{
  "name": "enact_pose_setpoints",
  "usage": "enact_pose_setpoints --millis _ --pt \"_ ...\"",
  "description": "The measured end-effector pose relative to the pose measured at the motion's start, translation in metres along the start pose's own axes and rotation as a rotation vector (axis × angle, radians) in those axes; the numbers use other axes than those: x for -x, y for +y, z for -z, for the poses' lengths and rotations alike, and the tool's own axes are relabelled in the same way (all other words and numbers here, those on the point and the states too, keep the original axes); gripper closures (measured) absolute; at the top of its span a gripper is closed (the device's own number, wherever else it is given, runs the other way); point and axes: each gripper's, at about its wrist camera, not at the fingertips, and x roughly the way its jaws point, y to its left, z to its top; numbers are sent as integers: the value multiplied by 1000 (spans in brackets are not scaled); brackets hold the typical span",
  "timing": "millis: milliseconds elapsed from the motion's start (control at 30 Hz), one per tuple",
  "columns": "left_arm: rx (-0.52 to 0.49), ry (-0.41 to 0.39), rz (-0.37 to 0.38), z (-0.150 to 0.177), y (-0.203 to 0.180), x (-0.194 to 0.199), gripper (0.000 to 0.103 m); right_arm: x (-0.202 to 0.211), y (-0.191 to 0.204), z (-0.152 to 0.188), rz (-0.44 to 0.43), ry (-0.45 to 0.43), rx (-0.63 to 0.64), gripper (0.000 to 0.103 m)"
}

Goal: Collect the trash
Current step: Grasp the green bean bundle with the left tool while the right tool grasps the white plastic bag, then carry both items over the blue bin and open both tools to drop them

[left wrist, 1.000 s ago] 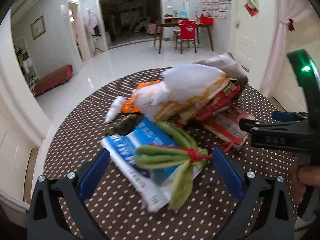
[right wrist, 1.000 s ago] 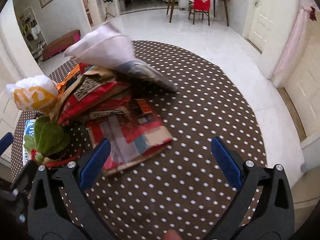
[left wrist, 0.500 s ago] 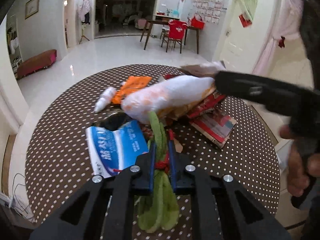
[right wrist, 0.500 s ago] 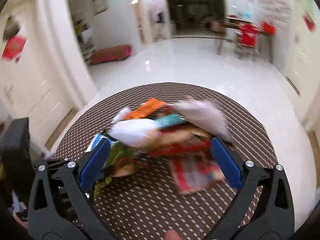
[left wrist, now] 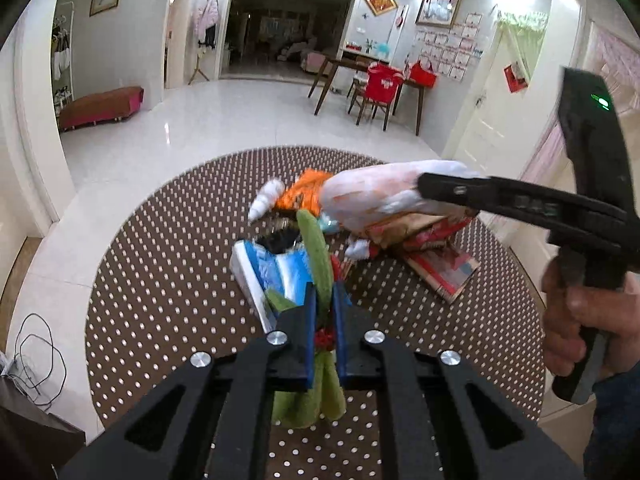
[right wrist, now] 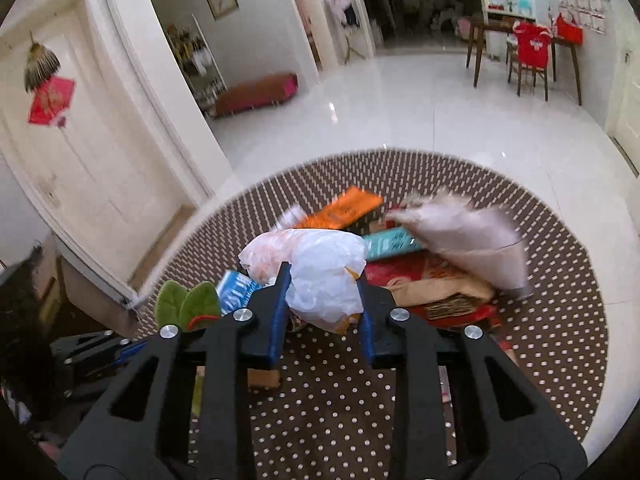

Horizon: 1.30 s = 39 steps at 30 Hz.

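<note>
A round surface (left wrist: 160, 280) in brown cloth with white dots stood on a glossy white tile floor (left wrist: 240, 120). Beyond it were a wooden dining table (left wrist: 352, 66), a chair draped in red (left wrist: 382, 84), a low maroon bench (left wrist: 102, 106), and loose cables (left wrist: 36, 356) by the wall.

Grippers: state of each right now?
Left gripper: shut on the green pods.
Right gripper: jaws closing, white bag between them, pads touching it.

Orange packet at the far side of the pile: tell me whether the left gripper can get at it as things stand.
Probably not. The left gripper is shut on the green bean bundle, and the white plastic bag and the right gripper sit before the orange packet.
</note>
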Motion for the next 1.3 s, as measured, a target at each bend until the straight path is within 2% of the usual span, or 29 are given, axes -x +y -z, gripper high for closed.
enact_pose_setpoints --millis 133,300,433,600,667,733,800,900,1033,1067,1167,1300 --pt "-15 -51 23 -14 -10 19 98 47 -17 -7 -50 -97 -63 74" --pt "-72 -105 89 -41 -42 33 98 104 -57 -3 -29 -191 -150 74" --pt "-125 -117 171 -59 -82 31 98 145 -98 15 45 -257 -234 74" --pt "-231 -104 327 -78 -166 14 98 204 -184 63 236 -310 -415 74" --pt "-273 -62 391 -78 -206 -7 98 213 -221 88 320 -290 -487 74" --pt "-307 12 451 -76 -251 -39 98 216 -255 114 382 -256 -564 74" --pt "-327 97 492 -69 -288 -73 98 214 -291 144 452 -206 -650 74" --pt "-369 218 516 -55 -337 -128 98 197 -336 187 512 -128 -765 74" --pt "-413 381 487 -31 -389 -205 98 158 -387 236 522 -33 -903 74" --pt "-425 443 477 -21 -404 -229 98 152 -395 244 518 -21 -926 74" --pt "-462 553 429 -1 -429 -275 98 132 -420 261 502 19 -993 73" --pt "-479 672 358 18 -449 -327 98 105 -440 267 482 62 -1054 73"
